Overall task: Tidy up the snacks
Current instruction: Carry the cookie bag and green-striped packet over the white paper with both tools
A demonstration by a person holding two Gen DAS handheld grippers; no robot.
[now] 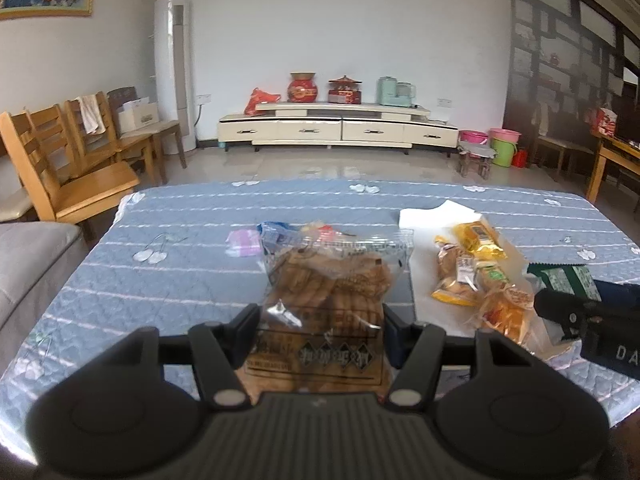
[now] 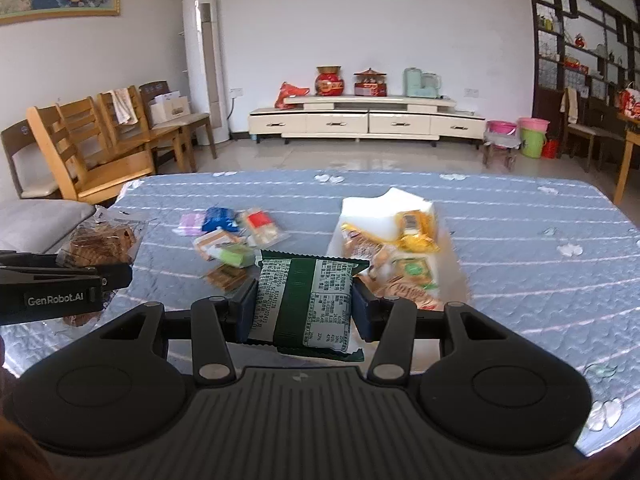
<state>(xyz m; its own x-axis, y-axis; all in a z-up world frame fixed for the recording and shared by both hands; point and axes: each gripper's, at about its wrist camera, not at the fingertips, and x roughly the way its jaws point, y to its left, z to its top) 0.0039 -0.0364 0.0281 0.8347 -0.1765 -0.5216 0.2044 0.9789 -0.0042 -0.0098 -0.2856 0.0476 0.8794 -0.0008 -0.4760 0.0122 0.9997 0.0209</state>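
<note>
A clear bag of brown biscuits (image 1: 326, 300) is pinched between the fingers of the left gripper (image 1: 320, 332) and held up above the blue quilted tablecloth (image 1: 180, 280). In the same moment a green snack packet (image 2: 306, 304) is clamped at its two sides by the right gripper (image 2: 305, 308), printed back facing the camera.

With the white tray (image 2: 384, 208) taken as landmark: yellow-wrapped snacks (image 2: 416, 228) and several bread and cake packs (image 2: 404, 280) are piled on and against it, and the green packet is held just in front of its near left corner. To the tray's left, well apart from it, a loose scatter of small items is seen on the cloth — a blue packet (image 2: 218, 218), a red-and-white packet (image 2: 262, 226), a pink packet (image 2: 190, 224), a light green packet (image 2: 236, 256) and a brown cracker packet (image 2: 226, 276). Farther left again, the biscuit bag is seen from the right wrist view, gripped by the left tool.

From the left wrist view the tray (image 1: 420, 214) lies to the right of the held bag, and the right gripper enters at the frame's right edge, near the tray's contents.
</note>
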